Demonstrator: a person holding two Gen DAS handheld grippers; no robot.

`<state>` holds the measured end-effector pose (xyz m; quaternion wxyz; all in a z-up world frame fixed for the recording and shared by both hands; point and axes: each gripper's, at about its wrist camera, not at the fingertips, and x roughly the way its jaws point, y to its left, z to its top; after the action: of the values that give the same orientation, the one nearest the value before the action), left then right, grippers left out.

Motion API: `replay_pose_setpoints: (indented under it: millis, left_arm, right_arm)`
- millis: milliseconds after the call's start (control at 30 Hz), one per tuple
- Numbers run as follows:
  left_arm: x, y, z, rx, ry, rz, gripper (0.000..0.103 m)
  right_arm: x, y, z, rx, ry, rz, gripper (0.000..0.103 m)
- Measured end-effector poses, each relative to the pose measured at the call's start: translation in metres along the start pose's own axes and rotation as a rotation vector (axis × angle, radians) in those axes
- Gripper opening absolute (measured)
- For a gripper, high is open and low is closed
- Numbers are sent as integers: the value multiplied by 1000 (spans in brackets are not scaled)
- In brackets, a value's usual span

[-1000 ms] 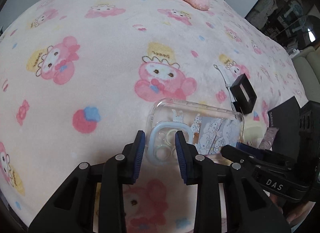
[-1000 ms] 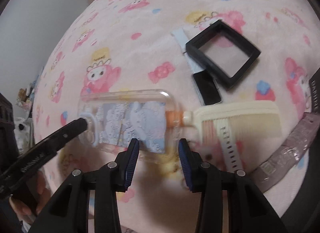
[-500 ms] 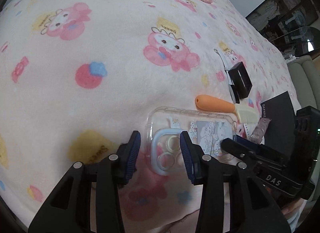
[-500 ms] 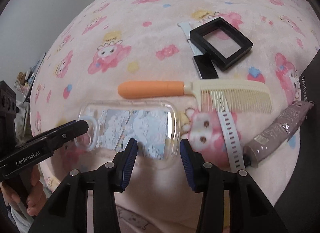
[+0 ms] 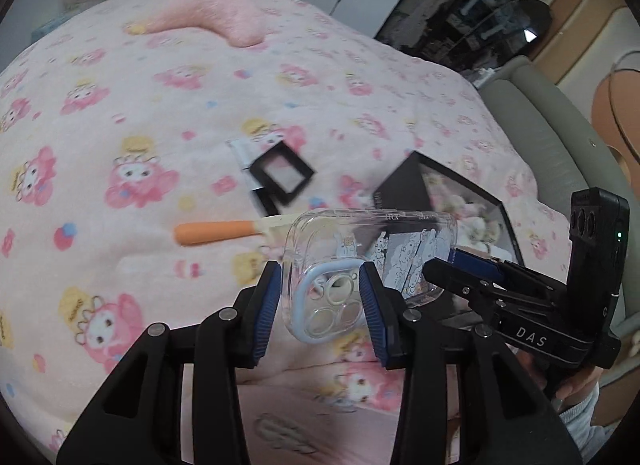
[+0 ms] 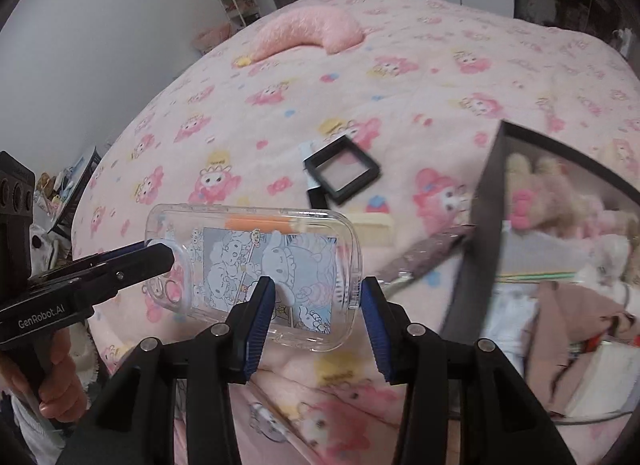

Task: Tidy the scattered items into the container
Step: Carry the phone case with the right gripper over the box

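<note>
Above the bed [image 6: 400,77], both grippers, left [image 5: 318,297] and right [image 6: 318,297], pinch the clear phone case [image 6: 256,265] between their fingers, left widening, carrying it toward the black box [image 6: 484,201] at right, where release comes next.

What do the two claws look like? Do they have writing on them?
Both claws are black plastic, each with two fingers lined with ribbed blue pads and dotted with silver rivets. The left claw reads "GenRobot.AI" in white on its side. The right claw reads "DAS", and a small green light glows on its black camera block. No cables show.
</note>
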<state>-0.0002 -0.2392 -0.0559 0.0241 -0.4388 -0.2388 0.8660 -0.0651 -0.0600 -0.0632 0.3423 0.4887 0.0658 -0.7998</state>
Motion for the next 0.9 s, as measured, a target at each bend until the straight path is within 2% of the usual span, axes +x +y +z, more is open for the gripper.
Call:
replay_pose_setpoints:
  millis: [100,167,267,400,500,633,800,900]
  left_arm:
    - [15,-45,5,36,3,-66,40]
    - [31,-77,6,43,7,-72,38]
    - [56,-128,3,115,39,-63,39]
    - [91,-173,-2,176,88,-60,38]
    - [121,-190,-12,214,136,-35,39]
    - [152,-194,-22,190,211,-34,39]
    - [178,-207,-38,227,329,-11,40]
    - [171,-203,-38,197,299,-14,39]
  right_arm:
    - [-37,-35,-2,37,-58,-46,40]
    - [-60,-58,-8,40,-98,-90,40]
    - [-84,-94,-22,52,-140,-168,42]
    - [-94,-158,-39,210,-142,-155,42]
    - [-88,-192,-52,301,-118,-162,42]
    - [-67,-218,-65,368,-28,-182,42]
    - [-54,-228,-69,367,25,-327,43]
    - [-62,-231,-72,382,-28,-359,43]
